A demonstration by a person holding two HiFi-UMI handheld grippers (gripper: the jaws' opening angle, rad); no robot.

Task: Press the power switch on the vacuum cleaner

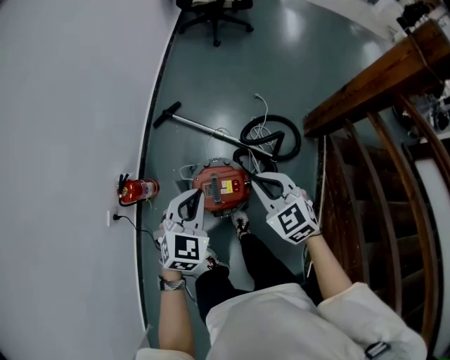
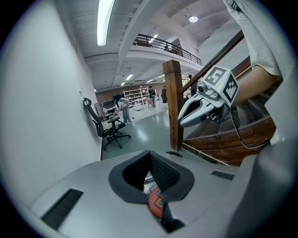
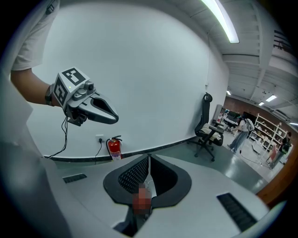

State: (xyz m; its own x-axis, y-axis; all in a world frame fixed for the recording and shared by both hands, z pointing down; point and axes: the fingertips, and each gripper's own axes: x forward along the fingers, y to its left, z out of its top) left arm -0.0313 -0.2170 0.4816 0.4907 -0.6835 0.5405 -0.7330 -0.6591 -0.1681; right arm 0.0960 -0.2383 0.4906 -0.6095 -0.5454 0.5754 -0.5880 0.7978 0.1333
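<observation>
At your ten o'clock a red fire extinguisher (image 1: 138, 190) stands on the grey floor (image 1: 295, 63), right against the foot of the white wall (image 1: 70, 105). A wall socket (image 1: 110, 218) sits just beside it at nine, and a thin black cord (image 1: 137, 223) leads away from it. A black office chair (image 1: 214, 15) stands well apart at twelve o'clock, and the dark wooden stair railing (image 1: 365, 77) runs along your right from one to four o'clock.
</observation>
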